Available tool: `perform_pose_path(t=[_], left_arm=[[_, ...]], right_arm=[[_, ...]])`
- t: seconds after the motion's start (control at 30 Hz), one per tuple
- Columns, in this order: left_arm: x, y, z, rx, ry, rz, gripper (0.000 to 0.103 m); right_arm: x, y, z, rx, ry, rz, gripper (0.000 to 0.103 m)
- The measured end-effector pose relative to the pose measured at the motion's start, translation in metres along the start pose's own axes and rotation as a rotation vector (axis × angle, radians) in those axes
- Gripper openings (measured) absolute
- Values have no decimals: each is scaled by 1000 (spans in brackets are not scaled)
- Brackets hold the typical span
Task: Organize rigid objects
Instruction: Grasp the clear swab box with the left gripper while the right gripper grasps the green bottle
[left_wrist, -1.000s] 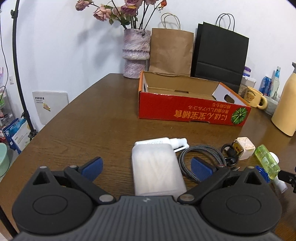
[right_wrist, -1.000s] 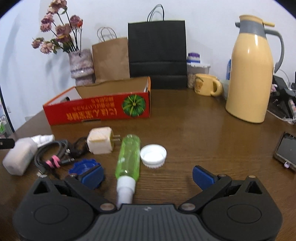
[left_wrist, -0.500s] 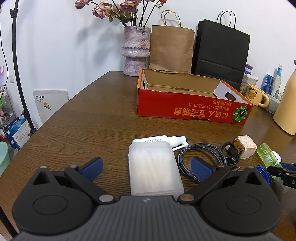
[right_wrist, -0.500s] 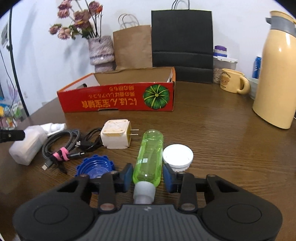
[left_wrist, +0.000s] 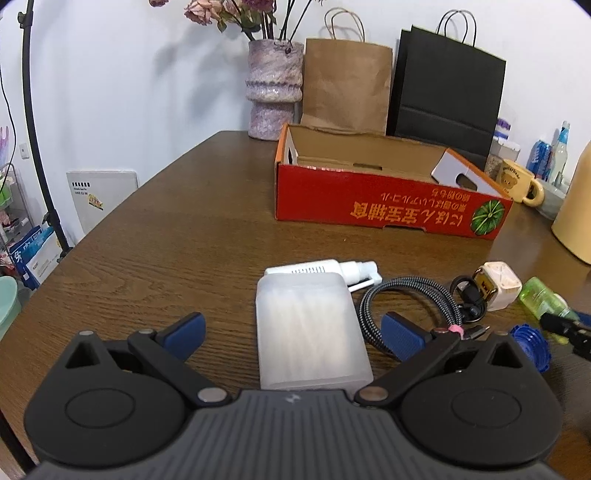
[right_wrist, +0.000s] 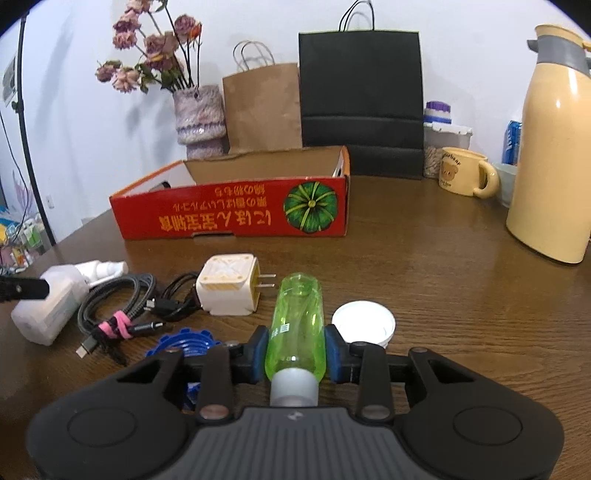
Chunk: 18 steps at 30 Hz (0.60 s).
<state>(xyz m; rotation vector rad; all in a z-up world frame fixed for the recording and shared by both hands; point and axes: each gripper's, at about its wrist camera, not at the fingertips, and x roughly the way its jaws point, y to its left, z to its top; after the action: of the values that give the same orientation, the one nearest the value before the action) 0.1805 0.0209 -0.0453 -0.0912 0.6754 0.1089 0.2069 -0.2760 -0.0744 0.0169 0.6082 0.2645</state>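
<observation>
My right gripper (right_wrist: 295, 349) is shut on the green bottle (right_wrist: 297, 321), which lies on the table with its grey cap toward the camera. A white lid (right_wrist: 364, 323) lies just right of it and a blue lid (right_wrist: 184, 343) to the left. The white charger plug (right_wrist: 229, 290) and coiled cables (right_wrist: 122, 302) sit beyond. My left gripper (left_wrist: 291, 330) stands open around a frosted white box (left_wrist: 310, 330), its blue pads apart from the box's sides. A white spray bottle (left_wrist: 321, 267) lies behind that box. The red cardboard box (left_wrist: 388, 212) stands open farther back.
A yellow thermos (right_wrist: 554, 147) and yellow mug (right_wrist: 465, 175) stand at the right. A vase with flowers (right_wrist: 199, 118), a brown paper bag (right_wrist: 262, 107) and a black paper bag (right_wrist: 360, 99) line the wall behind the red box. The table's left edge curves near a lamp stand (left_wrist: 37, 147).
My right gripper has slid forward over the green bottle and its jaws have closed on it. The left gripper has stayed open around the frosted box.
</observation>
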Motion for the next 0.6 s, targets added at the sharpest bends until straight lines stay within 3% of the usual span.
perform_pose_path(t=[0.27,0.6], left_arm=[[16,-6,2,8,41,42,103],[30,-13,0,-3,66,41,100]], right_arm=[[-9,0,0,-2,-51,-8,30],[-17,2,-1,-14,-95,-11,30]])
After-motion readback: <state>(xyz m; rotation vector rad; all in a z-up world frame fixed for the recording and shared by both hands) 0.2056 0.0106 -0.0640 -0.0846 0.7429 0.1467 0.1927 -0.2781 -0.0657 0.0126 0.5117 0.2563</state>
